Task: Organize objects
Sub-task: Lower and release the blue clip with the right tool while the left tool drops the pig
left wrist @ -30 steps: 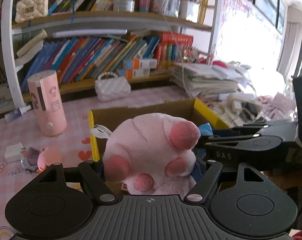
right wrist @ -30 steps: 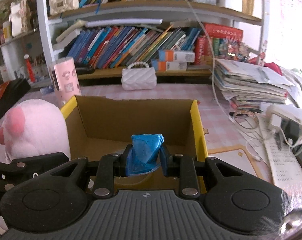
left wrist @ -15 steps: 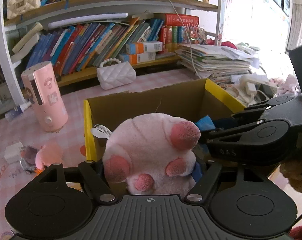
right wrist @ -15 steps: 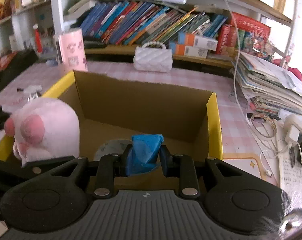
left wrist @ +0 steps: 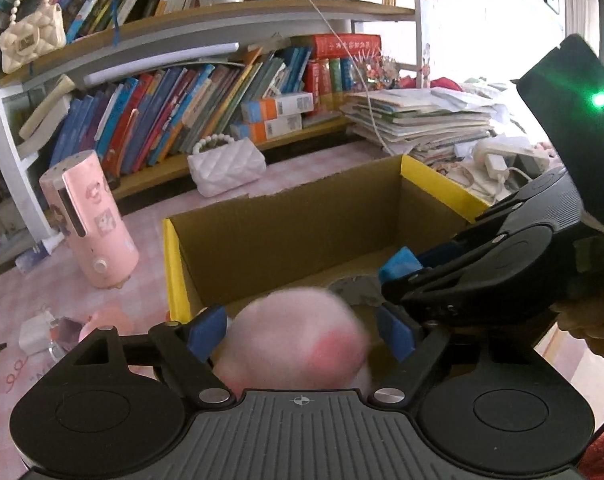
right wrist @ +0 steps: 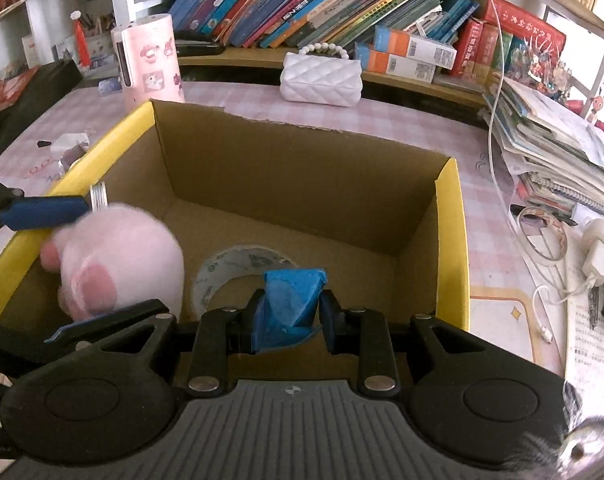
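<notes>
A pink plush toy [left wrist: 294, 336] hangs blurred between my left gripper's [left wrist: 302, 334] blue pads, which stand apart from it. The jaws are opening. In the right wrist view the plush [right wrist: 122, 256] is inside the left end of the cardboard box [right wrist: 449, 240] with yellow rims, between the left gripper's two fingers. My right gripper [right wrist: 290, 312] is shut on a crumpled blue packet [right wrist: 292, 300], held over the box's near side. A roll of tape [right wrist: 222, 276] lies on the box floor. In the left wrist view the right gripper [left wrist: 401, 264] reaches in from the right.
A pink cylinder device [right wrist: 150, 60] and a white quilted purse [right wrist: 321, 76] stand behind the box, before a bookshelf. A stack of papers [right wrist: 549, 152] and charger cables [right wrist: 597, 248] lie to the right. Small items [left wrist: 34, 332] sit on the pink checked table at the left.
My left gripper's jaws have spread, and the plush, gripped before, has slipped lower into the box and blurred. Both grippers now look deeper into the box. The right stays shut on the blue packet.
</notes>
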`<state>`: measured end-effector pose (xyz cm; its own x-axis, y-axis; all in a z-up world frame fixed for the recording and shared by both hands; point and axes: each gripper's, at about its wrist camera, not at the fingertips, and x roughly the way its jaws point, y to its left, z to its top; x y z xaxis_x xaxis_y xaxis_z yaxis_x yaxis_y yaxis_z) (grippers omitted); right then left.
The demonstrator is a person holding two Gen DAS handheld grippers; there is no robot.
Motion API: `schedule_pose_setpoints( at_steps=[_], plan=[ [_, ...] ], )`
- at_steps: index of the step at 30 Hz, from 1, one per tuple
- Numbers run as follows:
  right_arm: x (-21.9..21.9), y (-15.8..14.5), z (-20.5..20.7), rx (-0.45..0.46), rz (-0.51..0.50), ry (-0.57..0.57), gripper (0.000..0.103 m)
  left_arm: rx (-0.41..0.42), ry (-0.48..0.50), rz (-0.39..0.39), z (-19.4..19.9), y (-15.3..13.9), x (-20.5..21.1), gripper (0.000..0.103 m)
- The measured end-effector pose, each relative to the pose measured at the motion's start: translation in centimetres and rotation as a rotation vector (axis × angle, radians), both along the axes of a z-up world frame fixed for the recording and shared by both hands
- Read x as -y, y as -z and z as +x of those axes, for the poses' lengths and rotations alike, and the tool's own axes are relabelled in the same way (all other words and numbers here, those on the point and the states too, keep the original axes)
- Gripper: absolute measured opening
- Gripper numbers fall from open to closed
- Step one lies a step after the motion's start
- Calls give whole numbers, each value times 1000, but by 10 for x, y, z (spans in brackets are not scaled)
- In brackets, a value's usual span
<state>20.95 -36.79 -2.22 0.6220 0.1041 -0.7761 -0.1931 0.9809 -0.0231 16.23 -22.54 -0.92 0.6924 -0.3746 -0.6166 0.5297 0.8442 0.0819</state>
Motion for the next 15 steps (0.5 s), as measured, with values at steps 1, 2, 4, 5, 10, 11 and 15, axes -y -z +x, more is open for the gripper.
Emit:
schedule_pose_setpoints(
  at_steps=[1, 2, 4, 5, 10, 11, 15],
  plan=[
    [0, 0, 0, -1, 1, 2, 26, 3, -1, -2, -1, -1, 0, 85],
    [0, 0, 0, -2, 3, 4, 27, 5, -1, -4, -2, -1, -1, 85],
    [0, 0, -1, 0, 3, 8, 27, 13, -1, -7, -4, -4, -1, 85],
    [0, 0, -1, 0, 3, 10, 27, 20, -2, -8, -6, -5, -2, 86],
    [-1, 0, -3, 11, -1, 16, 34, 50, -11, -29, -13, -12, -8, 91],
    [-1, -1, -3, 17, 0, 17, 37, 55, -17, -35, -14, -14, -10, 91],
    [-1, -2, -7, 32, 5, 11, 44, 71, -63, -86, -17, -21, -20, 93]
  ],
)
